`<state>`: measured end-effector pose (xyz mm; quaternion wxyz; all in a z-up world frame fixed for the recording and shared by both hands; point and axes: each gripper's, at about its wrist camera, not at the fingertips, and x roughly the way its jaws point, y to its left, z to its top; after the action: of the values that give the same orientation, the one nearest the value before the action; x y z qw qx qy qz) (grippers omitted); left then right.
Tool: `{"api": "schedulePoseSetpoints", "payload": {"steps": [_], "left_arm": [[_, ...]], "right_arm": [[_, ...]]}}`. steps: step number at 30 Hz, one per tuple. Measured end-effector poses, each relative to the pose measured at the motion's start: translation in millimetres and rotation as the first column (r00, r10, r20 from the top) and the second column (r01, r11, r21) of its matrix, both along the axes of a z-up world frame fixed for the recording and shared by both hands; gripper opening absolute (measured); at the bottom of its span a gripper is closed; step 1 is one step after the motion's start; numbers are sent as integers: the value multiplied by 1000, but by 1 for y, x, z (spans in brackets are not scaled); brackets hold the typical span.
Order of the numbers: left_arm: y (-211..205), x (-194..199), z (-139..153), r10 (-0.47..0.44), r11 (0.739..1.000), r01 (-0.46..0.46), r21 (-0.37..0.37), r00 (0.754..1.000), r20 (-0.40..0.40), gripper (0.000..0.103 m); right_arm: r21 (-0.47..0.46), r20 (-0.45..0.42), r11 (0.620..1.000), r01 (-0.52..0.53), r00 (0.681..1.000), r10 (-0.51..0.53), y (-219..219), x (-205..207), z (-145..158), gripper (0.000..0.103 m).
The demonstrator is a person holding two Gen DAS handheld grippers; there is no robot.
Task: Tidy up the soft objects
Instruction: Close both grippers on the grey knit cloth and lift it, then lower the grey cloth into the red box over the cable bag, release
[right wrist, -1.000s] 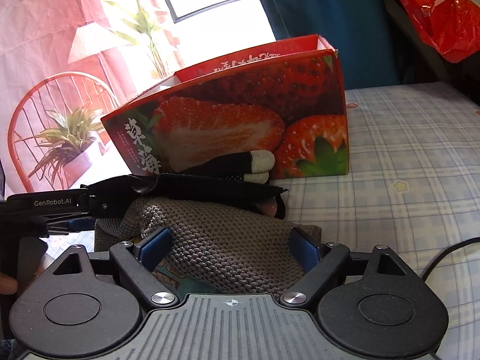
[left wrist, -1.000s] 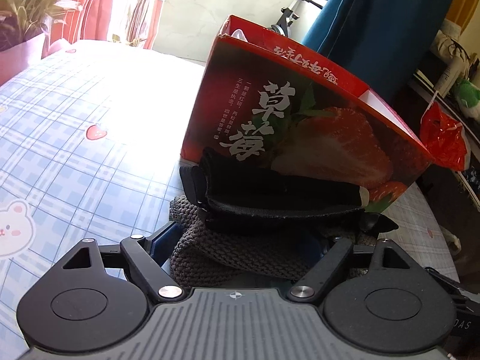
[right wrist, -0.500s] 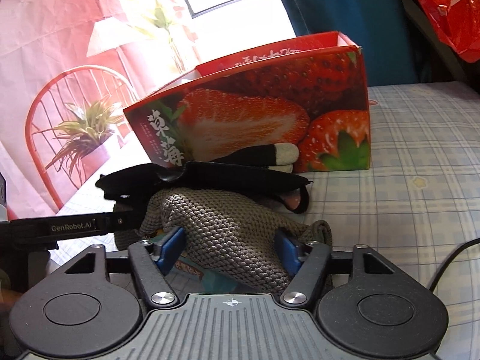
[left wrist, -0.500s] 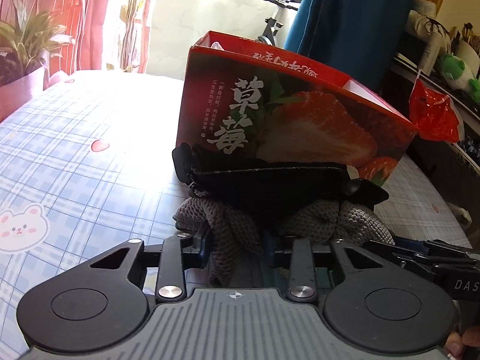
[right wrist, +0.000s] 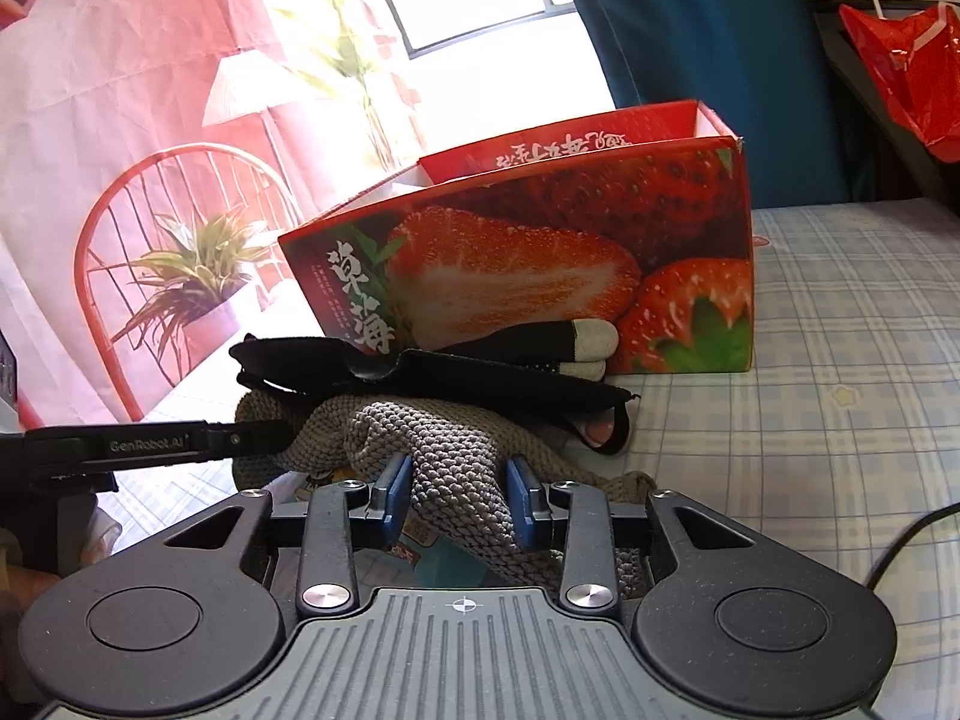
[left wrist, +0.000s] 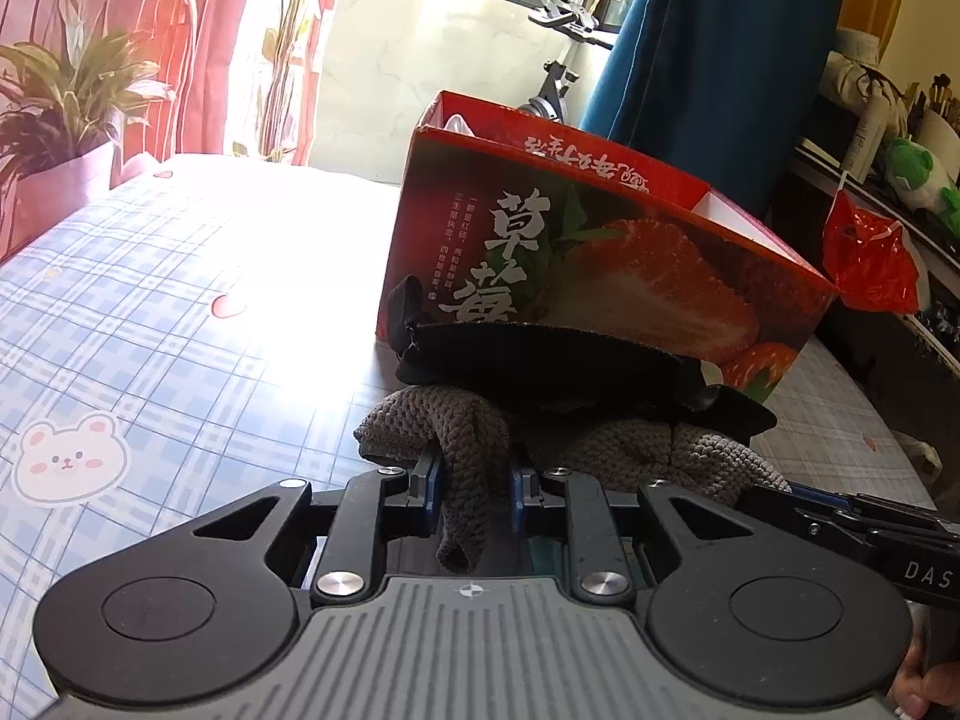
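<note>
So both claws went from spread wide around the grey knitted cloth (left wrist: 462,438) a second ago to pinching it. The left claw (left wrist: 471,480) is closing on a bunched fold at the cloth's left end, and its blue pads are already pressing the knit. The right claw (right wrist: 459,489) is closing too, on a ridge of the same cloth (right wrist: 444,444) near its right end, pads squeezing it into a narrow neck. My guess is a 2-handed lift is coming, since each end now has a grip.

The cloth sits on the checked counter (left wrist: 150,300), right in front of the open strawberry box (left wrist: 600,276), just beside its near wall. A black glove (left wrist: 552,360) lies on top of it, so lifting the cloth probably carries the glove along or tips it off.

Orientation: the cloth's long axis runs left to right, roughly parallel to the box's long printed side. The glove follows the same line, with its pale fingertips (right wrist: 594,339) pointing right, up against the box front. The box opening faces up, so both would go in from above.
</note>
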<state>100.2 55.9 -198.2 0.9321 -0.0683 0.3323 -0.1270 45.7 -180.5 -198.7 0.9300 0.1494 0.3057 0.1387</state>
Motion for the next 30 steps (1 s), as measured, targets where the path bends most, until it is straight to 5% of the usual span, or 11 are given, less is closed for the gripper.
{"api": "schedulePoseSetpoints", "payload": {"steps": [4,10,17,30], "left_arm": [[0,0,3,3,1000,-3,-3,1000,17,22],[-13,-24,30,-40,995,23,101,985,169,20],[-15,-42,44,-47,991,14,131,966,253,18],[-5,-51,81,-33,998,14,58,939,342,18]], "right_arm": [[-2,9,1000,3,1000,-3,1,-1,1,28],[13,45,1000,5,999,-6,0,-4,7,24],[27,104,1000,-4,995,1,1,-11,20,20],[22,242,1000,-21,970,15,0,-15,63,18]]}}
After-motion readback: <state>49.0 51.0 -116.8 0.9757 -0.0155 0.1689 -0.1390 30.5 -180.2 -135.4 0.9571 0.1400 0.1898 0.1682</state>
